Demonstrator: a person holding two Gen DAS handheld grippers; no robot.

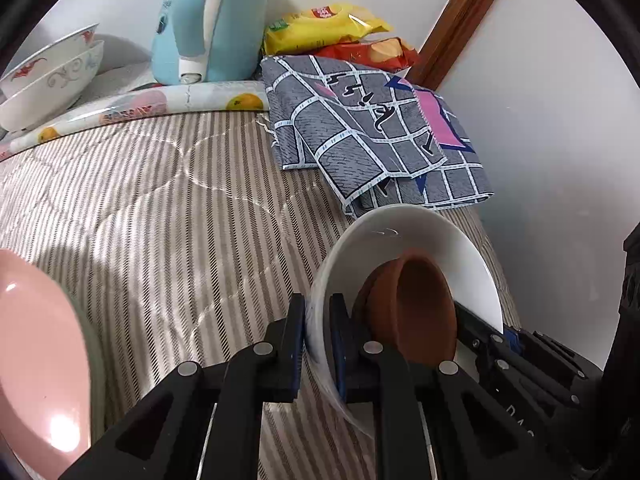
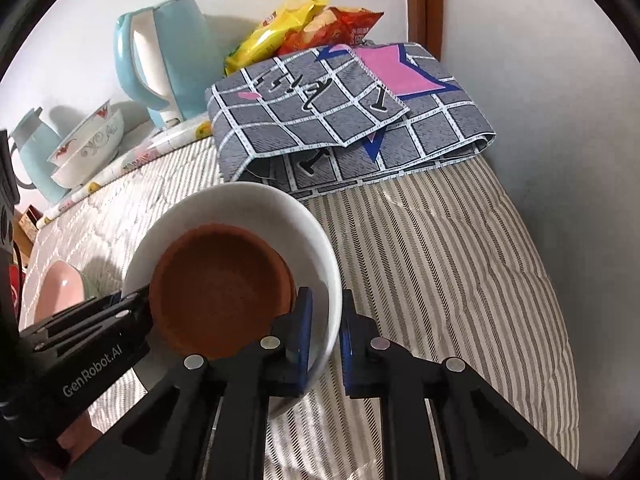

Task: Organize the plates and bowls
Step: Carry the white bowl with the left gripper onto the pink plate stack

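White bowl [image 2: 256,208] rim pinched by left gripper [image 1: 318,344] and right gripper [image 2: 325,336].

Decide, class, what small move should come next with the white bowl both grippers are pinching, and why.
Probably lower it gently onto the striped cover. The white bowl is tilted, its rim clamped by the left hand-held gripper and the right hand-held gripper, and the brown dish inside leans loose, so levelling and setting down keeps it from sliding out.
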